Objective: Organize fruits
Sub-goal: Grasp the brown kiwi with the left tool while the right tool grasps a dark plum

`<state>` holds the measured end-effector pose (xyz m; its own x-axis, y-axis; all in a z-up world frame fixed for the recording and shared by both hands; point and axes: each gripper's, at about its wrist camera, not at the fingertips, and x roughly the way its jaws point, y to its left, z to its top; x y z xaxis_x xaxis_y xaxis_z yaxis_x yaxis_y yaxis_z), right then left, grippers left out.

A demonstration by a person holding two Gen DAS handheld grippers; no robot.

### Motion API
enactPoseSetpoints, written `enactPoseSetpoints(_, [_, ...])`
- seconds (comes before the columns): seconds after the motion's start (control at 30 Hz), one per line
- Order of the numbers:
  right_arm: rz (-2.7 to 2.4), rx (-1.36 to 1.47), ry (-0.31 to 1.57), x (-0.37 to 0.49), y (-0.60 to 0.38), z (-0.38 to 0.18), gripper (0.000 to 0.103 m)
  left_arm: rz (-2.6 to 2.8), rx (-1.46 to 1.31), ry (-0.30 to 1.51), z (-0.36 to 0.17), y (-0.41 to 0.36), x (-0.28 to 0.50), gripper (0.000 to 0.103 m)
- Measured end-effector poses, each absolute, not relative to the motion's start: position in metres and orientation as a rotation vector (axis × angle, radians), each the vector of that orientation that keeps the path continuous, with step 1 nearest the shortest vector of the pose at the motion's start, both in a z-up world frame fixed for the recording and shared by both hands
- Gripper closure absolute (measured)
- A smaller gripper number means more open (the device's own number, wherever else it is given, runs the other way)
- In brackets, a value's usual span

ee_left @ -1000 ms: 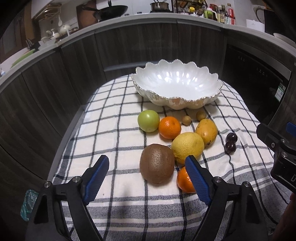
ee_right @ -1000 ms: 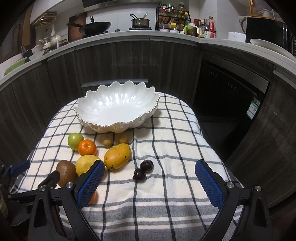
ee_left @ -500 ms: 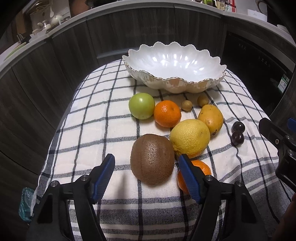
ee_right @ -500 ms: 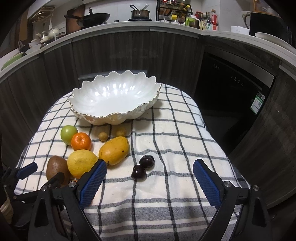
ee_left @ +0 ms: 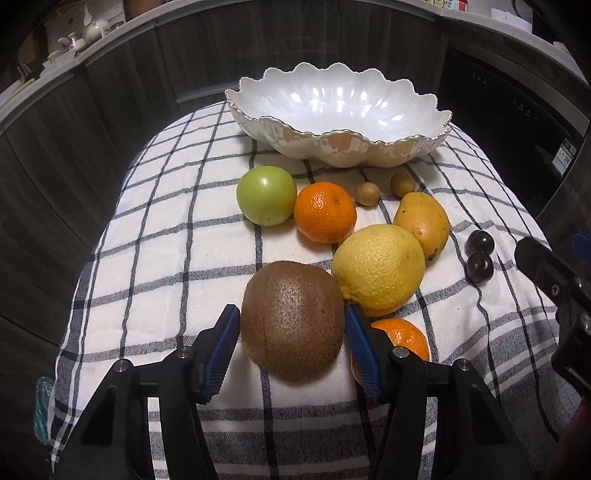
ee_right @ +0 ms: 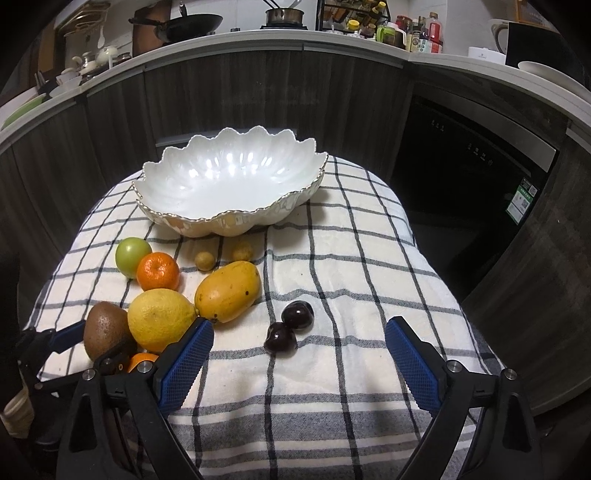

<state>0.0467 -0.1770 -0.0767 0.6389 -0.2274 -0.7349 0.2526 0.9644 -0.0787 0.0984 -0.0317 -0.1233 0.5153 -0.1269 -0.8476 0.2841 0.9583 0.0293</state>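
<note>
A white scalloped bowl (ee_left: 338, 110) stands empty at the far end of the checked cloth; it also shows in the right wrist view (ee_right: 229, 184). In front of it lie a green apple (ee_left: 266, 195), an orange (ee_left: 325, 212), a lemon (ee_left: 378, 267), a mango (ee_left: 423, 223), two small brown fruits (ee_left: 367, 192), two dark cherries (ee_left: 479, 254) and a second orange (ee_left: 400, 338). My left gripper (ee_left: 291, 338) has its blue pads on both sides of the brown kiwi (ee_left: 293, 319), which rests on the cloth. My right gripper (ee_right: 299, 365) is open and empty, just short of the cherries (ee_right: 290, 326).
The cloth-covered table (ee_right: 351, 258) drops off on all sides. Dark cabinets and a dishwasher (ee_right: 472, 155) ring it. The counter behind holds a wok (ee_right: 192, 24), a pot and bottles. The right gripper's body (ee_left: 554, 288) shows at the left view's right edge.
My left gripper has moved forward and narrowed until its pads flank the kiwi. My right gripper has edged forward toward the cherries and stays wide open.
</note>
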Motion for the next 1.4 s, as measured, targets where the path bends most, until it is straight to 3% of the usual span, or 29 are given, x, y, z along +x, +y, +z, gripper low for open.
enactPoseSetpoints(0.57, [-0.263,0.037,0.854,0.055,-0.178,-0.081,0.008,-0.256,0.132,1.004,-0.114,-0.021,0.093,0.048])
enactPoseSetpoints(0.63, [-0.267,0.053,0.864,0.057,-0.183,-0.084,0.013,-0.231,0.141,0.970,-0.108,-0.020,0.088,0.048])
enactPoseSetpoints(0.73, [-0.269,0.075,0.907,0.065,-0.191,-0.093,0.030,-0.209,0.147,0.928,-0.100,-0.020,0.086,0.048])
enactPoseSetpoints(0.8, [-0.253,0.098,0.935,0.071,-0.195,-0.099,0.049,-0.203,0.155,0.910,-0.097,-0.021,0.087,0.048])
enactPoseSetpoints(0.9, [-0.219,0.105,0.955,0.076,-0.193,-0.106,0.060,-0.204,0.139,0.909,-0.095,-0.020,0.090,0.048])
enactPoseSetpoints(1.03, [-0.195,0.094,0.963,0.080,-0.188,-0.112,0.060,-0.199,0.124,0.918,-0.095,-0.015,0.093,0.048])
enactPoseSetpoints(1.4, [-0.181,0.112,1.025,0.089,-0.190,-0.133,0.074,-0.196,0.122,0.927,-0.099,-0.017,0.096,0.048])
